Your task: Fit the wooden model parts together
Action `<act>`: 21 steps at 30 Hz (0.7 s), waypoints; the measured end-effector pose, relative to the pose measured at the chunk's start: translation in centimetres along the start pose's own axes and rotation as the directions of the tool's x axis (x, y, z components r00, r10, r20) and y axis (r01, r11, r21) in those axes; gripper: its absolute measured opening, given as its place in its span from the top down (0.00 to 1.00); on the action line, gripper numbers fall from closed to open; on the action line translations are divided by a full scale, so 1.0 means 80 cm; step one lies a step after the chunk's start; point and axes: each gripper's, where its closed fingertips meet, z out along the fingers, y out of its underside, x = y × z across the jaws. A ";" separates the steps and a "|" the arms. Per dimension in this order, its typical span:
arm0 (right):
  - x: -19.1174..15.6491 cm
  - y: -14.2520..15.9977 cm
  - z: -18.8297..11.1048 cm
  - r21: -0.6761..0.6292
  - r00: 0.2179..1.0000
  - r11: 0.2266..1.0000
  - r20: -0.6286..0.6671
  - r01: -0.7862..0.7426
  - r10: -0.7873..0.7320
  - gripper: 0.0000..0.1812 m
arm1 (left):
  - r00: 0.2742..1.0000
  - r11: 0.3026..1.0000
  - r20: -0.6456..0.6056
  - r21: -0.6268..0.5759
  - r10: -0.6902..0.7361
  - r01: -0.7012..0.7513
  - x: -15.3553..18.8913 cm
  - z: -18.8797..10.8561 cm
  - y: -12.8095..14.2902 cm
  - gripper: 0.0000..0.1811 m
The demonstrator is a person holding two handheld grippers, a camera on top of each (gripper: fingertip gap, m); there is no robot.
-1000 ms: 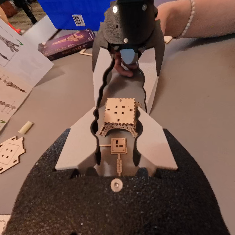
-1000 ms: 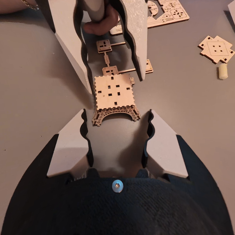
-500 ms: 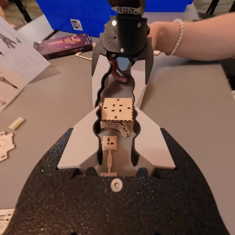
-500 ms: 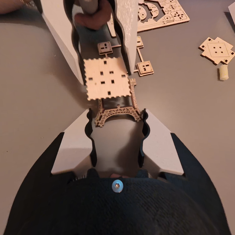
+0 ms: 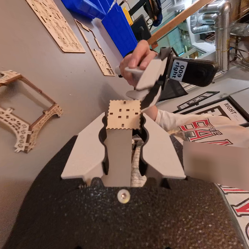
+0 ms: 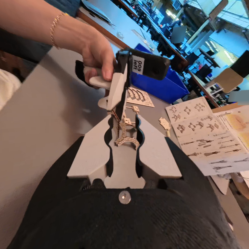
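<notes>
My left gripper is shut on a square wooden plate with small slots and holds it in the air by two opposite edges. The arched wooden tower base rests on the grey table, off to the left and apart from the plate. In the right wrist view the base shows through the gap of my right gripper, which is narrowly open, empty and raised above the table. The left gripper shows there too, with the plate seen edge-on. The right gripper hovers just beyond the plate's far corner.
Wooden part sheets and an emptied sheet frame lie beside a blue bin. Printed instruction sheets, a small cross-shaped part and small square parts on sprues lie on the table. A person's sleeve is close by.
The left gripper has lifted the square plate off the tower base and swung it up and away. The base stays on the table. The right gripper has risen and its jaws have narrowed.
</notes>
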 end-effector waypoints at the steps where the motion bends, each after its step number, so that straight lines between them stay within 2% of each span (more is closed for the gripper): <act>1: -0.007 -0.002 -0.003 0.005 1.000 1.000 0.025 -0.008 0.008 0.88 | 1.000 1.000 -0.001 0.007 0.004 -0.004 0.001 0.004 0.000 0.75; 3: -0.010 0.004 -0.006 -0.014 1.000 1.000 0.024 -0.012 0.012 0.95 | 1.000 0.999 -0.007 0.034 0.001 -0.001 0.003 0.007 -0.003 0.75; 6: -0.015 0.010 -0.009 -0.005 0.998 0.999 0.038 -0.055 0.055 1.00 | 0.999 0.997 0.027 0.069 0.020 -0.021 -0.003 0.005 -0.009 0.75; 9: -0.006 0.029 -0.010 -0.053 0.953 0.952 0.023 -0.301 0.303 1.00 | 0.993 0.987 0.032 0.114 0.113 -0.115 0.006 -0.009 -0.021 0.72; 10: -0.007 0.041 -0.011 -0.092 0.897 0.896 0.047 -0.434 0.439 1.00 | 0.982 0.976 0.065 0.122 0.176 -0.182 0.007 -0.016 -0.025 0.72; 11: 0.000 0.056 -0.010 -0.117 0.811 0.806 0.018 -0.580 0.585 1.00 | 0.958 0.956 0.133 0.113 0.255 -0.270 0.003 -0.024 -0.029 0.72; 12: 0.004 0.073 -0.009 -0.139 0.693 0.685 -0.010 -0.715 0.721 1.00 | 0.907 0.924 0.235 0.074 0.351 -0.376 -0.008 -0.032 -0.033 0.70; 13: -0.001 0.084 -0.007 -0.174 0.569 0.563 0.021 -0.808 0.822 1.00 | 0.814 0.871 0.353 -0.005 0.461 -0.491 -0.025 -0.041 -0.037 0.68; 14: -0.002 0.090 -0.004 -0.188 0.462 0.463 0.051 -0.866 0.886 1.00 | 0.681 0.800 0.466 -0.109 0.565 -0.589 -0.042 -0.051 -0.042 0.68; 15: 0.004 0.097 -0.001 -0.166 0.387 0.389 0.049 -0.906 0.921 1.00 | 0.531 0.710 0.521 -0.232 0.668 -0.665 -0.052 -0.057 -0.044 0.70; 16: 0.008 0.101 0.001 -0.150 0.334 0.339 0.057 -0.929 0.941 1.00 | 0.398 0.608 0.510 -0.356 0.763 -0.709 -0.058 -0.057 -0.040 0.74; 17: 0.007 0.105 0.003 -0.169 0.294 0.303 0.075 -0.938 0.953 1.00 | 0.294 0.525 0.485 -0.457 0.824 -0.718 -0.064 -0.055 -0.036 0.75; 18: 0.006 0.111 0.005 -0.186 0.278 0.285 0.066 -0.940 0.958 1.00 | 0.224 0.468 0.458 -0.535 0.860 -0.703 -0.071 -0.052 -0.031 0.76; 21: 0.001 0.133 0.007 -0.242 0.295 0.288 0.009 -0.926 0.956 0.97 | 0.079 0.336 0.373 -0.699 0.924 -0.631 -0.094 -0.042 -0.022 0.78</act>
